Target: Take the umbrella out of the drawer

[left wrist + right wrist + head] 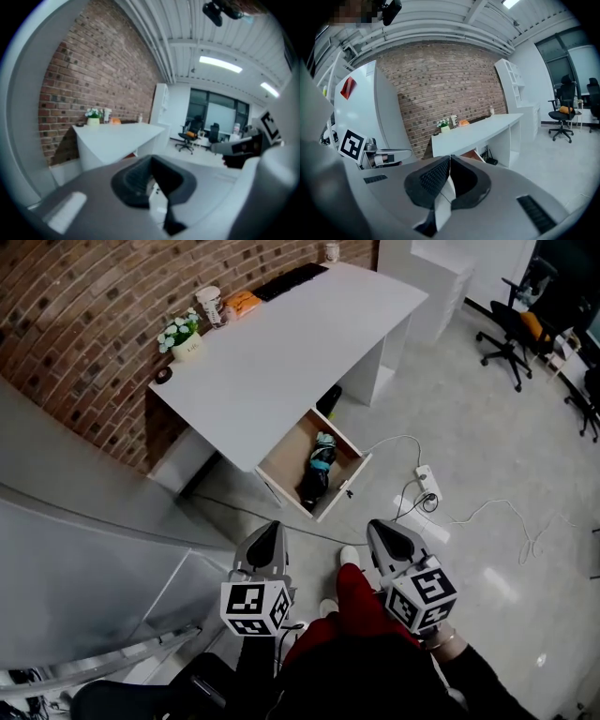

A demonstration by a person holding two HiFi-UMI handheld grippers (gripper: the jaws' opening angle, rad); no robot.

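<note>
At the left, the left gripper [271, 529] is hanging above the floor with its jaws pressed together on nothing, well short of the white desk [281, 343]. Ahead, below the desk's near edge, the drawer [281, 463] is standing pulled open. The folded umbrella [317, 474] is lying inside it, on the drawer's bottom. At the right, the right gripper [377, 527] is likewise hanging with its jaws closed and empty.

To reach well, I judge, one gripper should be spreading its jaws before arriving, coming down from above and pinching across the umbrella's middle (a grip near either end would risk it tipping). The umbrella's long axis is running along the drawer's depth. Its teal-banded end is pointing towards the desk and its dark end towards the drawer front.
</note>
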